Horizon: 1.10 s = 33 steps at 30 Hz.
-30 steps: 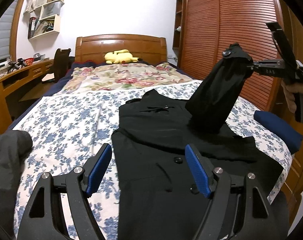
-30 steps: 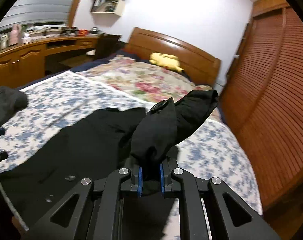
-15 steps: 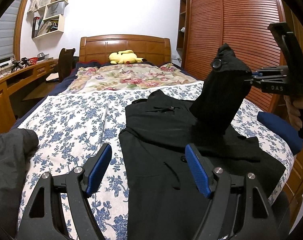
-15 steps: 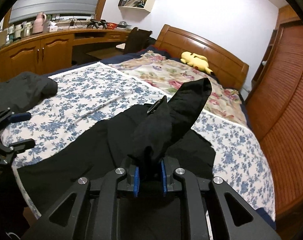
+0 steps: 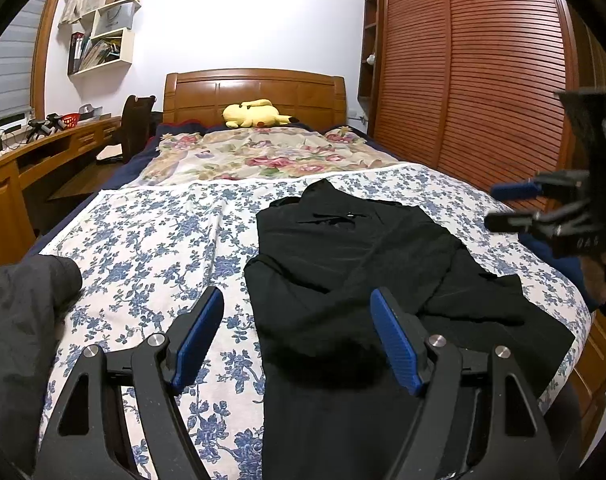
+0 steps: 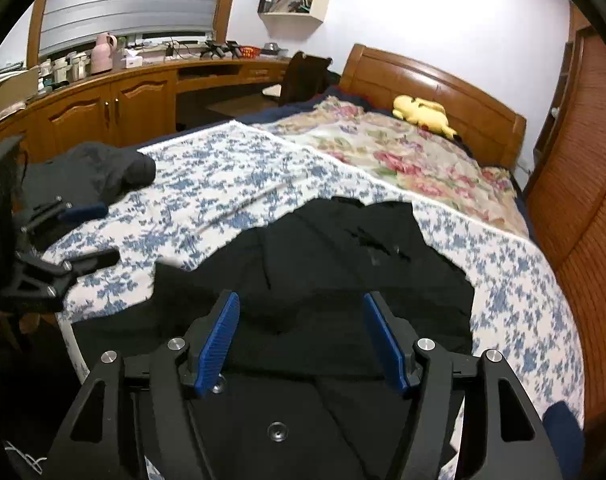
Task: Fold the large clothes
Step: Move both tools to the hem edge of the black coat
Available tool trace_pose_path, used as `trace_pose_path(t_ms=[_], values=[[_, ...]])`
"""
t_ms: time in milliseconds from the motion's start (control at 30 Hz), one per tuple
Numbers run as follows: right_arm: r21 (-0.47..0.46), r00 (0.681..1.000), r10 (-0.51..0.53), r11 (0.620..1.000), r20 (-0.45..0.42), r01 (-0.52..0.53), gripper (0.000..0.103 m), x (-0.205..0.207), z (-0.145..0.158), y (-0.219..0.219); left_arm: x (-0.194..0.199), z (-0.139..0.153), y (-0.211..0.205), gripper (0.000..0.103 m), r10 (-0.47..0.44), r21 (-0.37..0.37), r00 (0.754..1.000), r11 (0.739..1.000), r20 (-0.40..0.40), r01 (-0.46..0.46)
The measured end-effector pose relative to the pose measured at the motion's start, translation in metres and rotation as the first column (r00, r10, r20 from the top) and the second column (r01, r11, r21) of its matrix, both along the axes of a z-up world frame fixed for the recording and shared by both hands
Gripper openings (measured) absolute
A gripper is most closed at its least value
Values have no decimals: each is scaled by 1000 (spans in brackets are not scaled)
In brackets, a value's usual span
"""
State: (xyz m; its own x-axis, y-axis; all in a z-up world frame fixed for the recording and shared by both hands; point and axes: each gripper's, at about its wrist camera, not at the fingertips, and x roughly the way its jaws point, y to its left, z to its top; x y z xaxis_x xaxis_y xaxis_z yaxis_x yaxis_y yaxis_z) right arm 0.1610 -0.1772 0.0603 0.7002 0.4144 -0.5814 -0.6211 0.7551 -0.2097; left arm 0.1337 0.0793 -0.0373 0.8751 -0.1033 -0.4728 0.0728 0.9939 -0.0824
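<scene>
Black coat (image 5: 355, 264) is lying spread on the bed (image 5: 151, 240) — its sleeve, pinched and lifted a moment ago, is now lying across the body. Right claw (image 6: 301, 334) is opening, nothing between; left claw (image 5: 297, 338) is hovering apart — empty.

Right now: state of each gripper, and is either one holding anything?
Left gripper: open, holding nothing; hovers over the black coat.
Right gripper: jaws opening, nothing gripped between them; the coat lies flat on the bed.
</scene>
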Motion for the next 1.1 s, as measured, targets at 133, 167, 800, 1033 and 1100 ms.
trace_pose_path(t_ms=[133,167,800,1033,1100], values=[[18,998,-49,999,-50,50,66,18,-25,-7,0,-3,-2,77,4,8,1000,1000,-9,-4],[26,996,-60,998,-66,62,66,22,-31,-8,1,-4,-2,77,4,12,1000,1000,-13,-4],[129,983,1,991,-184,23,62,73,-96,91,-1,-19,17,77,66,43,996,997,-60,-63],[129,969,96,989,-228,-68,55,90,-106,162,-6,-20,32,77,86,36,994,996,-61,-84],[111,956,119,990,-266,-93,55,92,-119,176,-8,-21,35,77,89,36,994,996,-61,-86]])
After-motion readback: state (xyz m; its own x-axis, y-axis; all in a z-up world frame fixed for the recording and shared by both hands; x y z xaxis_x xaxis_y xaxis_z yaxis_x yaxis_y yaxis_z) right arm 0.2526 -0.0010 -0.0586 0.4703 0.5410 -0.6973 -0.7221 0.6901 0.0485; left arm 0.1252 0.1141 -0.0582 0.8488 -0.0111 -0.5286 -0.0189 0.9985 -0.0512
